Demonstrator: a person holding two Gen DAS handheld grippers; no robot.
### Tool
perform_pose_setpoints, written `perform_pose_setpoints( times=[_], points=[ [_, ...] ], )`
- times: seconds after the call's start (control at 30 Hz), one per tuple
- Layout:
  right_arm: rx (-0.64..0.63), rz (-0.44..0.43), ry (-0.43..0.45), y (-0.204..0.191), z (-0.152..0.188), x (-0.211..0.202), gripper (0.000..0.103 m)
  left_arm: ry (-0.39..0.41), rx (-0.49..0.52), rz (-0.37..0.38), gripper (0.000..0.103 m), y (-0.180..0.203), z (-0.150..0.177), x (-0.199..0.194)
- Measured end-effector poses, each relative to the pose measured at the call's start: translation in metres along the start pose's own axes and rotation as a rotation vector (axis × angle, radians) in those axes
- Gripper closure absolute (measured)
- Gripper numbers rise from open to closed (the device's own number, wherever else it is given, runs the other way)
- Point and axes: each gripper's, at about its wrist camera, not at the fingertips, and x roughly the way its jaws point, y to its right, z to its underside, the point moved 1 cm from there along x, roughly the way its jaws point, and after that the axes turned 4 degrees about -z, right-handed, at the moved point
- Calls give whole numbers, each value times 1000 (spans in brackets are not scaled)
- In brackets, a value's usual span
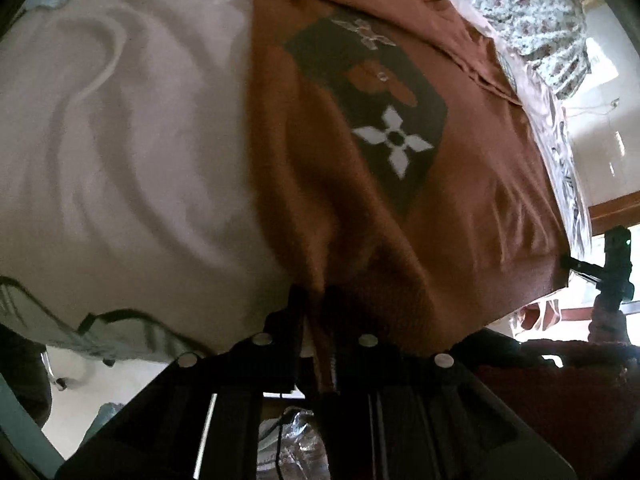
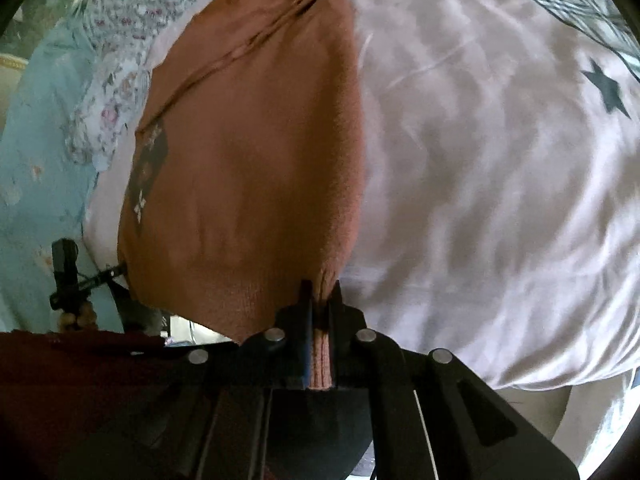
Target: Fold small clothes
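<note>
A small rust-brown knitted sweater (image 1: pixel 460 208) with a dark diamond patch and a white flower on it lies across a pale pink bed sheet (image 1: pixel 120 140). My left gripper (image 1: pixel 316 300) is shut on the sweater's ribbed hem at one bottom corner. My right gripper (image 2: pixel 320 292) is shut on the hem at the other bottom corner of the sweater (image 2: pixel 248 168). The hem is lifted a little off the bed between the two grippers. The right gripper also shows at the far right of the left wrist view (image 1: pixel 568 262), pinching the hem.
A floral cloth (image 1: pixel 532 12) lies beyond the sweater near the bed's far edge. A light blue floral cloth (image 2: pixel 36 140) lies to the left in the right wrist view. The sheet (image 2: pixel 500 160) has a dark star print (image 2: pixel 606 88). The bed edge and floor show below.
</note>
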Motion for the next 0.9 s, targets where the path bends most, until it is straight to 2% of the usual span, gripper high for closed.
perform_pose_setpoints(
  times=[0.13,0.23,0.3,0.33,0.43,0.57,0.63,0.7,0.8,0.83,0.87,0.9],
  points=[
    [25,8,0,4,0,1,90,-28,-69,48,74,-18,1,0],
    [45,11,28,5,0,-4,83,-38,-56,78,66,-10,-2,6],
    [49,15,43,6,0,-10,70,-42,-41,89,59,-5,-2,9],
    [52,18,54,6,0,-13,67,-43,-36,89,56,-1,-3,12],
    [72,15,72,10,1,-18,65,-49,-37,77,57,3,-4,22],
    [81,-12,51,8,0,1,65,-61,-108,124,57,-4,-8,25],
    [75,-26,59,1,1,6,63,-48,-124,91,57,-9,-7,17],
    [74,-48,67,-1,4,8,63,-40,-116,91,57,-12,-6,14],
    [72,-61,67,0,6,13,63,-58,-82,76,61,-7,-10,24],
    [66,-63,62,-1,4,14,65,-51,-55,65,68,-4,-11,25],
    [57,-64,53,-2,3,14,81,-36,-7,45,77,4,-11,24],
    [51,-74,36,-3,2,14,95,-33,14,52,97,8,-12,23]
  ],
)
